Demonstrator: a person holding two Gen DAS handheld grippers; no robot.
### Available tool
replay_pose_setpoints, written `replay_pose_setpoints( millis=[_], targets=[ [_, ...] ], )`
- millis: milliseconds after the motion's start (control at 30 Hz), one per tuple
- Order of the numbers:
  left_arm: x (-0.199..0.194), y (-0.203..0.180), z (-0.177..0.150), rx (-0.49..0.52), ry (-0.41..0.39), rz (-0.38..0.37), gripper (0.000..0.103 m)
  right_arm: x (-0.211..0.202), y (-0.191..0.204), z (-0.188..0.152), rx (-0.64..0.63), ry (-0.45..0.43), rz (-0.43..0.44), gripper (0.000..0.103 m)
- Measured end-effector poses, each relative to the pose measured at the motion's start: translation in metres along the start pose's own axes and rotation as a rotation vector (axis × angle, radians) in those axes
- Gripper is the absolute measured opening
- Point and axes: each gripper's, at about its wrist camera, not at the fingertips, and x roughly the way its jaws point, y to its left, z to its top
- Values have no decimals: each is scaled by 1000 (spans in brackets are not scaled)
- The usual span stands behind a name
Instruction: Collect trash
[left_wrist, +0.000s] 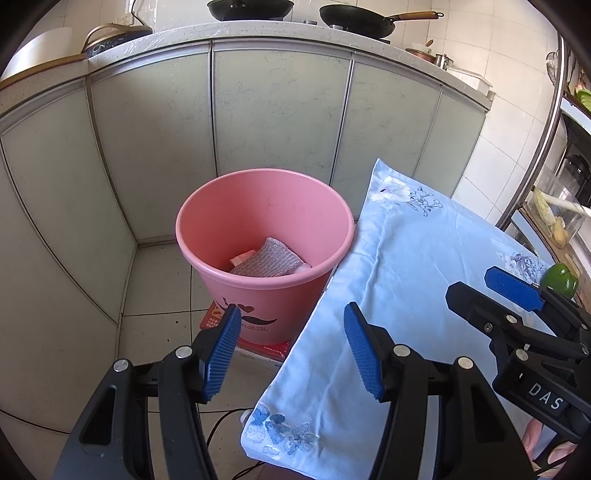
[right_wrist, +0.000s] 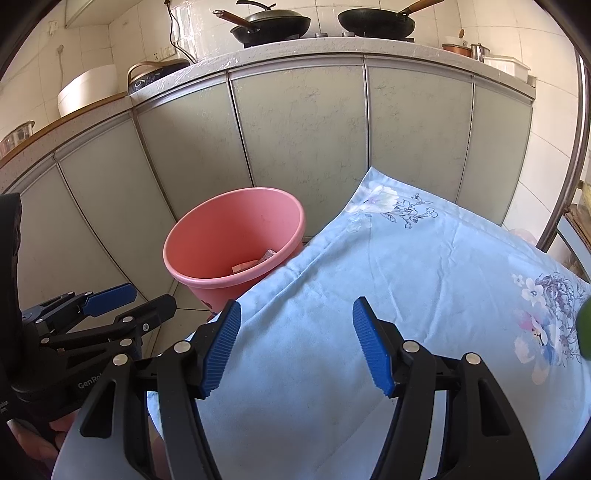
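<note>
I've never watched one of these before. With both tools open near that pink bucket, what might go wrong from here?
The pink bucket stands on a red book or box rather than the floor, so a bump from the left tool might tip it. The right tool hangs over the blue floral cloth and might snag it. A green fruit sits at the cloth's right edge and might roll off.

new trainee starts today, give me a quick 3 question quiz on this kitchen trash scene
1. True or false: the pink bucket already has something in it.
2. What is the left gripper holding: A) bubble wrap B) nothing C) the blue floral cloth?
3. What green thing sits at the cloth's right edge, by the right gripper?

Key:
1. True: bubble wrap and a paper scrap lie at the bottom.
2. B, its jaws stand open and empty.
3. A green pepper.
</note>
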Motion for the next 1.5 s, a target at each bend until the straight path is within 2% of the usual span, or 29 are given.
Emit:
replay_pose_setpoints(
  millis=[1167,1500],
  targets=[
    [5,-5,1,5,11,21,58,3,-9,-2,24,3,13,64],
    [-2,-12,11,23,-38,36,58,-13,-6,3,-6,-83,-40,64]
  ],
)
